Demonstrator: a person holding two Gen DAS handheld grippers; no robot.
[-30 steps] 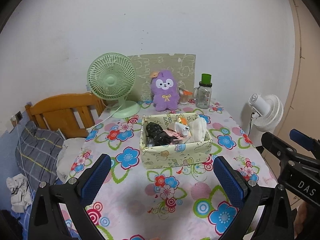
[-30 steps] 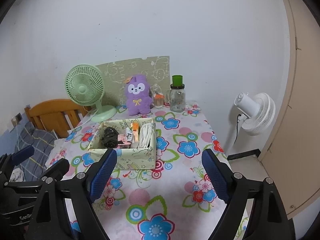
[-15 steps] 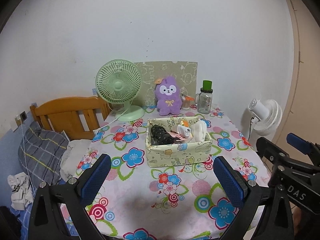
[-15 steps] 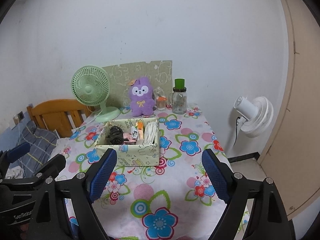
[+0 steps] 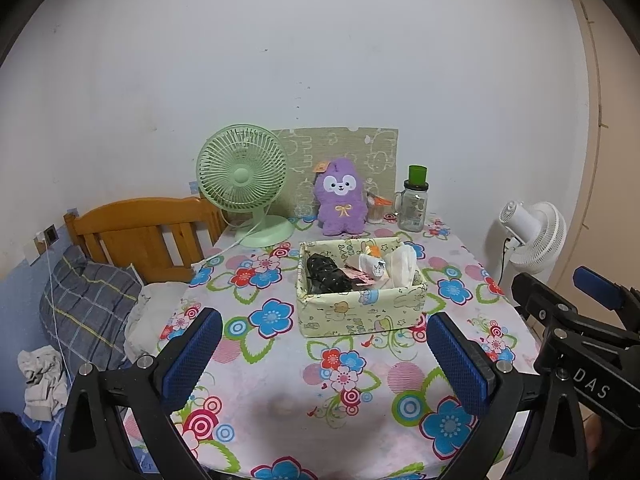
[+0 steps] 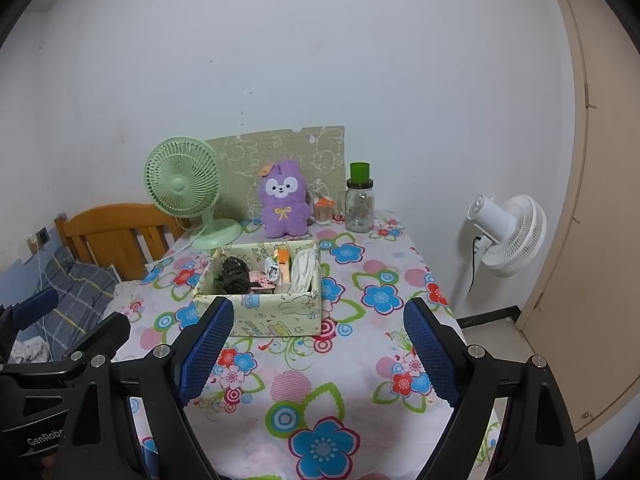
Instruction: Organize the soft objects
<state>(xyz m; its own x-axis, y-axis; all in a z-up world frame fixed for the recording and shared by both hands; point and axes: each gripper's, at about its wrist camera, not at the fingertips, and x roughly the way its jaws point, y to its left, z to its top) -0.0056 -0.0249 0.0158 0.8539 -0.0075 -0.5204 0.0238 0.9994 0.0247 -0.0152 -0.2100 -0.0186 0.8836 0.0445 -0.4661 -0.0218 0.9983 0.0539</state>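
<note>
While both pairs of tongs hang over the near edge of the bench point(image 5: 280, 412), the fabric box point(image 5: 360, 316) of soft things sits well ahead of them, near the middle of the flowered cloth. Nothing lies between the blue pads. The left tongs point(image 5: 324, 356) stand wide open and empty, with the box just beyond and slightly right of their gap. The right tongs point(image 6: 318, 348) are likewise spread wide and empty, their left pad overlapping the box's near left corner in that view without touching it.

From left to right I count one wooden headboard point(image 5: 140, 228), one green desk fan point(image 5: 244, 180), one purple plush toy point(image 5: 341, 196), one box, one glass jar point(image 5: 414, 204) with a green cap, and one white floor fan point(image 5: 532, 236). Inside the box lie one dark bundle point(image 5: 326, 276) and one white cloth point(image 5: 402, 266), with small items between that I cannot make out.

Compared with a second ago, both tongs have drawn back from the box, and more of the cloth shows in front of it.
</note>
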